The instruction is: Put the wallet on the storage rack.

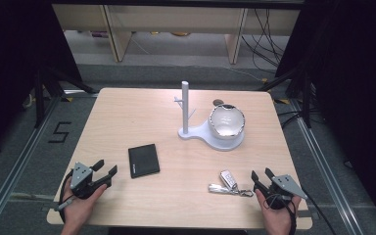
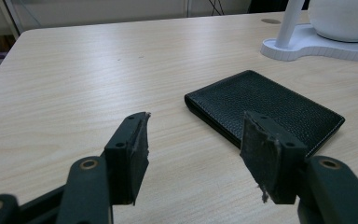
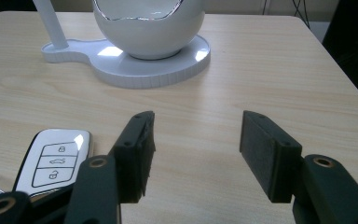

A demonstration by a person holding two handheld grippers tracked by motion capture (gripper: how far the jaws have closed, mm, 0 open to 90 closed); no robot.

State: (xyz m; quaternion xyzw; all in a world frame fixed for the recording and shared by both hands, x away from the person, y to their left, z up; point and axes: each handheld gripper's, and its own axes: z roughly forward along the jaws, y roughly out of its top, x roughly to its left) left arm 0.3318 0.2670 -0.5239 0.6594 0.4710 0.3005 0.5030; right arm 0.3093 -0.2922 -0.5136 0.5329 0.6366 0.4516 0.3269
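Both grippers [image 1: 105,169] [image 1: 261,176] low, agape.

This looks like a lab or recording studio. A light wooden tabletop [image 1: 127,112] stands on grey carpet inside a frame of aluminium rails [image 1: 14,166], with black curtains [image 1: 10,58] on both sides. Loose cables [image 1: 267,36] trail on the floor behind, and a taped mark, probably a "5" [image 1: 58,132], sits beside it.
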